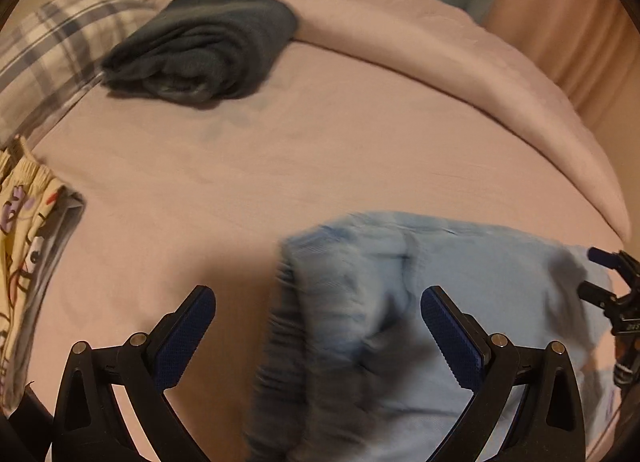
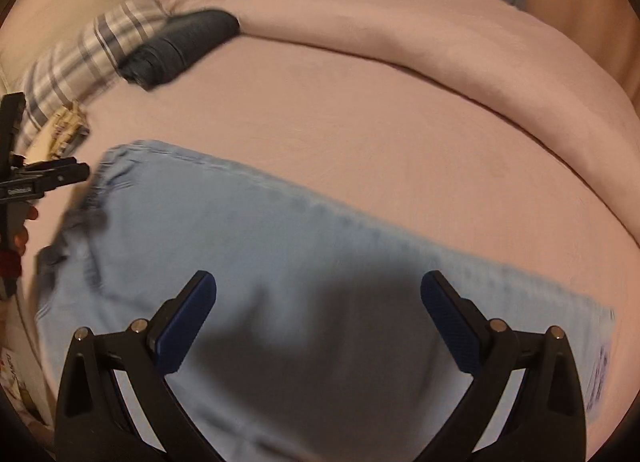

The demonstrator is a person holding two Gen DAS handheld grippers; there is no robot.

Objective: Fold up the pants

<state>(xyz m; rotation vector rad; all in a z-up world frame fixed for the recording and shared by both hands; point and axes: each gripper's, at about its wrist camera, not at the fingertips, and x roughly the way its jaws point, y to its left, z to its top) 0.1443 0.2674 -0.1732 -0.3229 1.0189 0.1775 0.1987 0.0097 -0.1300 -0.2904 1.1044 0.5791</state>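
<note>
Through the left wrist camera, our left gripper (image 1: 318,312) has its fingers spread wide and empty. The light blue pants (image 1: 400,322) lie on the bed (image 1: 240,165), bunched between and just ahead of the fingers, under the right-hand one. A dark folded garment (image 1: 200,49) sits far ahead.

Through the right wrist camera, our right gripper (image 2: 319,296) is likewise released, hovering over the pants (image 2: 280,246), which stretch flat across and beyond both fingers. The denim looks soft but weighty; we judge a seam or hem edge the surest hold.
</note>
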